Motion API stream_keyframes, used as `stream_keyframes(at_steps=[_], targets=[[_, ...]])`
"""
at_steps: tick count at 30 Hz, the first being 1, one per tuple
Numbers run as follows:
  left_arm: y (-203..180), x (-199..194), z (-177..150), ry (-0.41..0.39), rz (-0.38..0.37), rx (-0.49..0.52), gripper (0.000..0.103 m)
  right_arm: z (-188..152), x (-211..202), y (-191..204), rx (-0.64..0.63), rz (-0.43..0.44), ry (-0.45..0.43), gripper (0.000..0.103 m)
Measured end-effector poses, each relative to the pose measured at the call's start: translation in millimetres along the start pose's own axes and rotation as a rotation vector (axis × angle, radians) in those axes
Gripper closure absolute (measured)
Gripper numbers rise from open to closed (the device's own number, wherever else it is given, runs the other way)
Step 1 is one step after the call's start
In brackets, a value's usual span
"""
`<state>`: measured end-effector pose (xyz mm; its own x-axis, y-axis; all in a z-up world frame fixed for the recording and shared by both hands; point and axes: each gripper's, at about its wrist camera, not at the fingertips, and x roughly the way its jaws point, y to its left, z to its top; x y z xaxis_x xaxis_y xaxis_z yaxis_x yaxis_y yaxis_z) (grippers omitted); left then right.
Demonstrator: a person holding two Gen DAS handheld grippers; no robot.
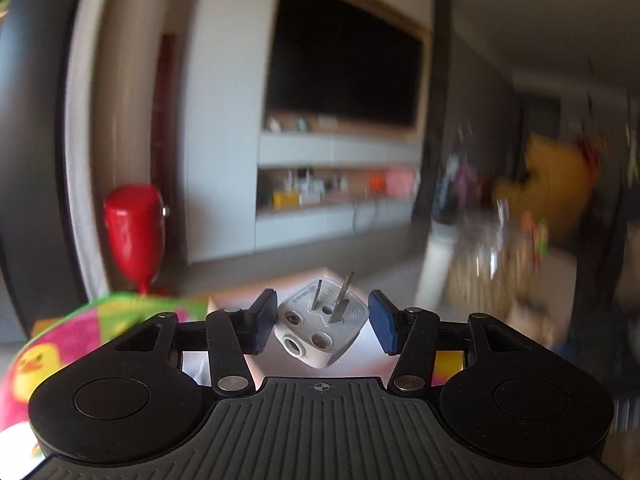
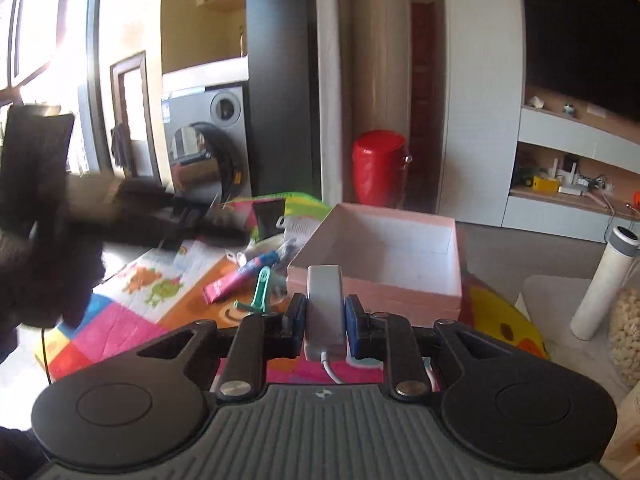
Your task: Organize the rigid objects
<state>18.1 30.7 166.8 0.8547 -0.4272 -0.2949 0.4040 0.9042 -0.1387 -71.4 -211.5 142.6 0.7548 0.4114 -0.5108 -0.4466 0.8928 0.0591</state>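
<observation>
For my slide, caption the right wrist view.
Right gripper clamps a white rectangular adapter before an open pink box.

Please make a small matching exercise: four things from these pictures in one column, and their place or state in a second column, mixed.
Things:
1. white plug adapter
2. grey charger
3. pink box
4. green clip

Places or states:
a. lying on the colourful mat
b. open, nothing visible inside
c. between the left gripper's pads
d. clamped in the right gripper

Pairs: 1-c, 2-d, 3-b, 4-a
</observation>
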Motion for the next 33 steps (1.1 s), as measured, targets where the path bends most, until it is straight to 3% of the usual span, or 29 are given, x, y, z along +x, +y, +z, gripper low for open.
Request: stream_keyframes(at_steps=[4,6,10,16,18,20,23,27,33], targets=[[17,56,22,0.063,-0.048,-0.138,0.048,11,4,-11,0.038,-0.024,-0.058,0.083],[22,62,10,0.06,-0.008,-0.153,0.048,18,7,-20,0.058,-0.048,-0.087,0.083],[33,46,-25,0.04,0.095,-0.164,0.049,48,19,-39,0.081,-0.076,-0.144,0.083],[68,18,-66,0.116,0.217,-0.231,0.049,129,73,-60,0.101,-0.053,-0.177,0.083],[80,9,-78,0.142,0.271,-0.238,0.049,147,97,-63,0.096,-0.051,-0.167,0.079],[92,2,-89,0.154,0.303,-0.25,0.049,153,112,-64,0.109,-0.078,-0.154,0.065],[110,-4,-106,0.172,0.311,-0.284,0.049,138,121,-56,0.081,-0.085,-0.135,0.061],[124,2,-120,0.195,0.293,-0.319,0.049,86,124,-26,-0.015,-0.098,-0.069,0.05],[123,1,-134,0.2,0.284,-0.319,0.049,14,149,28,-0.061,0.047,0.118,0.047]])
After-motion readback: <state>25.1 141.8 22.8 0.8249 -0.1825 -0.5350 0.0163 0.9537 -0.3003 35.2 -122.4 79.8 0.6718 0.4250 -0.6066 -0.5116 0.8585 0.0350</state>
